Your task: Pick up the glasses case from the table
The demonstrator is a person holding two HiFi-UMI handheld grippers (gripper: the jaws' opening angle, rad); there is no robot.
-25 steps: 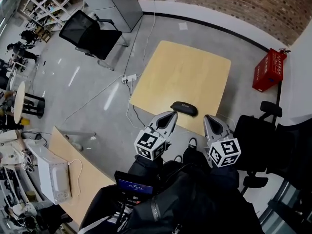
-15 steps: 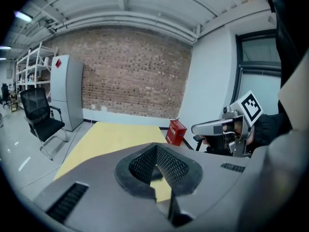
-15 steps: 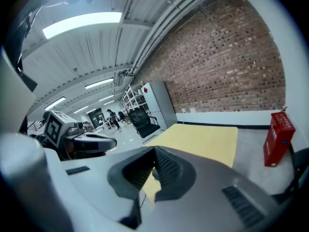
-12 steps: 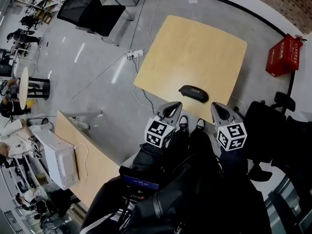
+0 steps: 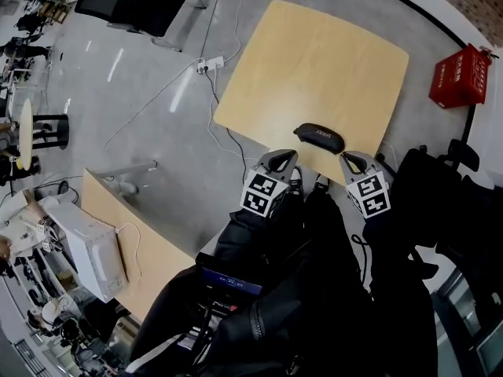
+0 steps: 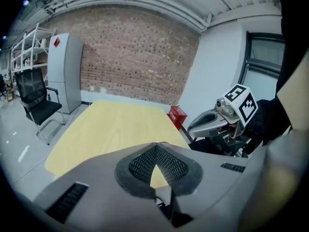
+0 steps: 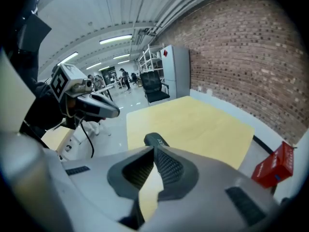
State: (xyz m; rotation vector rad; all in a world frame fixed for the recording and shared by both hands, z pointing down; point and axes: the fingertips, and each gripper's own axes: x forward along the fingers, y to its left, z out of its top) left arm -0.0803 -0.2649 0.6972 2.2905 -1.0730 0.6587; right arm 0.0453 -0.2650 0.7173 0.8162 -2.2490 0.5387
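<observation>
Head view: black glasses case (image 5: 318, 137) on the counter (image 5: 314, 61) by its near edge, left tool (image 5: 284, 158) and right tool (image 5: 348, 159) just short of it, not touching. Left gripper view: jaws together, nothing between. Right gripper view: jaws closed, empty, glasses case (image 7: 155, 139) just beyond the tips.

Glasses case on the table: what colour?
Case is black; the head view shows it best.
</observation>
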